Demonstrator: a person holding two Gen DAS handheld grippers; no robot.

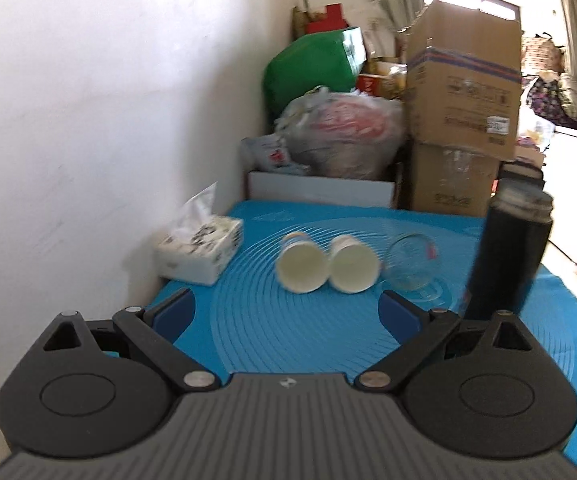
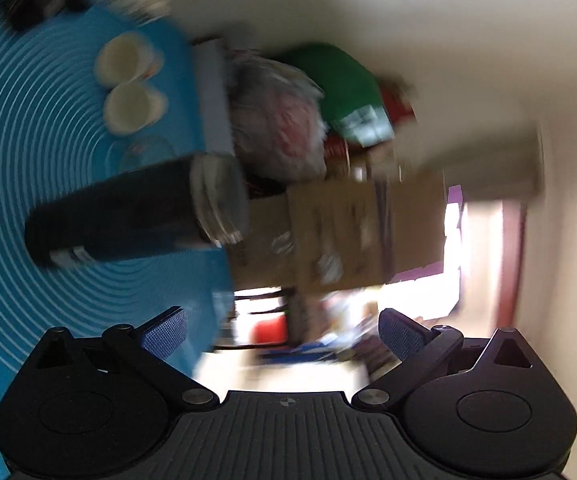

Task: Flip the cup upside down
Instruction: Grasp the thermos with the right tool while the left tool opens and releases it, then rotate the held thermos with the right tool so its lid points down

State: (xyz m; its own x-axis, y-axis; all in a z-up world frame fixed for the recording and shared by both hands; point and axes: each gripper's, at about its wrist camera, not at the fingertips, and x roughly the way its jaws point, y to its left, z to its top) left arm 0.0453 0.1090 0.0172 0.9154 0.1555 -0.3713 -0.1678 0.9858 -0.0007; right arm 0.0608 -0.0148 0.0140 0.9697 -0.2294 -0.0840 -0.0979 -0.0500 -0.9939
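Note:
Two white paper cups (image 1: pixel 300 265) (image 1: pixel 353 265) lie on their sides on the blue mat (image 1: pixel 280 332), mouths toward me. A clear glass cup (image 1: pixel 412 262) lies on its side just right of them. A tall black bottle (image 1: pixel 506 256) stands upright at the right. My left gripper (image 1: pixel 286 312) is open and empty, hovering short of the cups. In the right wrist view, rolled sideways and blurred, both paper cups (image 2: pixel 122 60) (image 2: pixel 130 110) and the black bottle (image 2: pixel 128 212) show. My right gripper (image 2: pixel 284 330) is open and empty, past the mat's edge.
A tissue box (image 1: pixel 200 250) sits at the mat's far left by the white wall. Behind the mat stand a white box (image 1: pixel 320 190), plastic bags (image 1: pixel 340 132), a green bundle (image 1: pixel 312 66) and stacked cardboard boxes (image 1: pixel 462 112).

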